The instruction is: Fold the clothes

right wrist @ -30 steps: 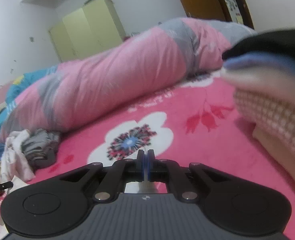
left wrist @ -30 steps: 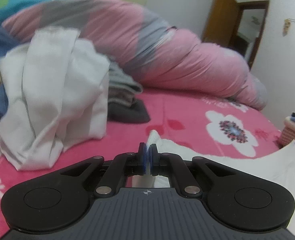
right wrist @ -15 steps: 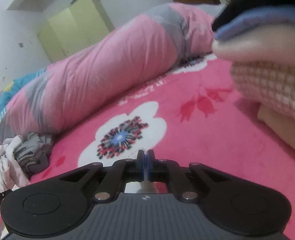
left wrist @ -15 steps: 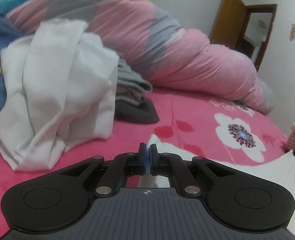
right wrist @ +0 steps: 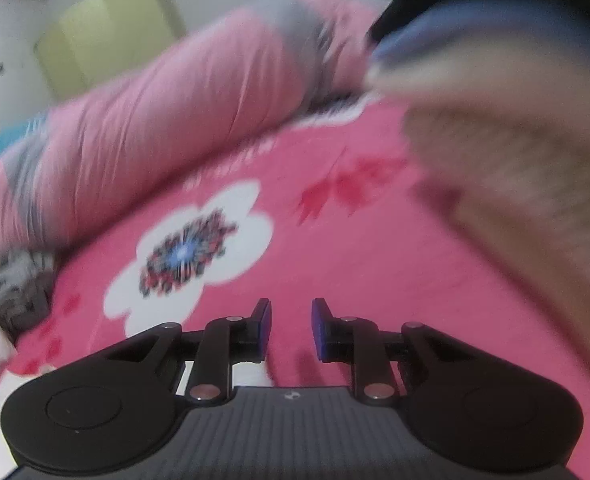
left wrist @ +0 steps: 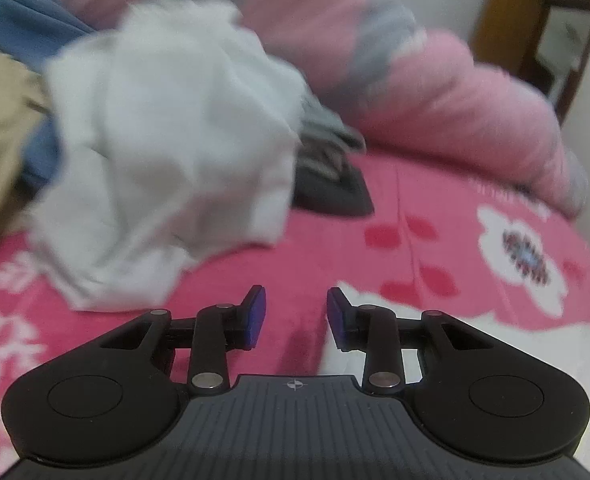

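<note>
While both views are blurred, the left hand-held gripper (left wrist: 295, 316) shows its jaws spread apart, grasping nothing, above the pink flowered bedspread (left wrist: 435, 220). A flat white garment (left wrist: 515, 344) lies on that bedspread just beside and under the right finger. Farther along the bedspread sits a crumpled white garment (left wrist: 167, 160), with grey clothes (left wrist: 327, 160) behind it. The right hand-held gripper (right wrist: 291, 328) is likewise released, empty, over the bedspread near its white flower print (right wrist: 191, 252).
</note>
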A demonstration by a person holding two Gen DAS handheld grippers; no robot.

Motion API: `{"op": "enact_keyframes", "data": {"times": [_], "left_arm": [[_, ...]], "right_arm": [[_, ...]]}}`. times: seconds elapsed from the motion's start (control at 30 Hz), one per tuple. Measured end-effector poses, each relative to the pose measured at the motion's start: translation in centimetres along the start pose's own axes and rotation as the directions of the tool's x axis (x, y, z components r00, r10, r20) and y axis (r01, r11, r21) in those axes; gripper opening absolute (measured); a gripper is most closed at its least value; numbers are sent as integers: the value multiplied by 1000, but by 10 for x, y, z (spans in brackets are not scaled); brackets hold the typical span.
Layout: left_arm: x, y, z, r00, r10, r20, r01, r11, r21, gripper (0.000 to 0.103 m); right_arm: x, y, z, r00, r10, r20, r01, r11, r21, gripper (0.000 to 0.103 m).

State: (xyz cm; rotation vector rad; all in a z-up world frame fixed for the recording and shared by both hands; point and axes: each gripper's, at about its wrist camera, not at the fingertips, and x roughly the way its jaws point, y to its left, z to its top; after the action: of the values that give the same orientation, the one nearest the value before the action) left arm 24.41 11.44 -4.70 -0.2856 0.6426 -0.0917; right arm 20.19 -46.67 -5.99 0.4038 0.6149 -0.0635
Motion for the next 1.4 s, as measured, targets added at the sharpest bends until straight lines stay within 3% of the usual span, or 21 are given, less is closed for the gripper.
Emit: {"op": "enact_keyframes", "data": {"times": [0.13,0.23,0.33,0.5,0.6,0.7,0.8,0.9,0.97,1.07,1.1,1.17,1.2,1.4], "left_arm": [[-58,2,-1,997,-37,73,38,999,-11,38],[-96,-14,-18,991,-108,75,104,993,55,38],[-121,-33,-46,984,-169,52,163,981,108,38],[-137,-42,-95,977,-212,-36,215,974,76,38],[-143,-30,-108,978,-197,-64,198,980,-3,38],[-159,-6,-113,981,-191,-36,185,975,-124,39],[-171,21,-124,972,-233,-21,218,934,-285,47],[-166,40,-141,953,-298,-46,251,868,-428,59],[-153,43,-151,939,-336,-72,256,825,-503,61],[-136,44,-156,945,-324,-43,244,786,-569,62],[-133,44,-156,950,-311,-25,238,774,-587,57],[-126,45,-154,958,-285,9,229,752,-618,32],[-128,44,-150,961,-276,21,232,760,-607,15],[-136,34,-124,970,-224,89,236,805,-545,9]], "right_arm": [[-83,7,-8,995,-28,98,33,998,-50,23],[-132,41,-43,991,-22,129,48,979,-198,22],[-161,80,-96,988,-12,152,65,934,-351,22],[-176,98,-166,996,-2,89,28,954,-298,21],[-179,112,-190,997,13,72,9,953,-302,21],[-183,119,-201,997,47,63,-27,960,-278,21],[-187,117,-206,995,83,48,-71,973,-222,21],[-181,97,-200,993,121,9,-120,992,-41,22],[-178,81,-198,991,135,-5,-134,987,90,22],[-177,62,-198,989,145,-8,-139,964,225,23],[-178,59,-199,991,136,-10,-129,960,249,23],[-182,53,-202,994,113,-9,-106,956,274,23],[-184,52,-203,994,105,-7,-99,954,283,23],[-201,49,-209,999,30,26,-36,966,256,23]]}}
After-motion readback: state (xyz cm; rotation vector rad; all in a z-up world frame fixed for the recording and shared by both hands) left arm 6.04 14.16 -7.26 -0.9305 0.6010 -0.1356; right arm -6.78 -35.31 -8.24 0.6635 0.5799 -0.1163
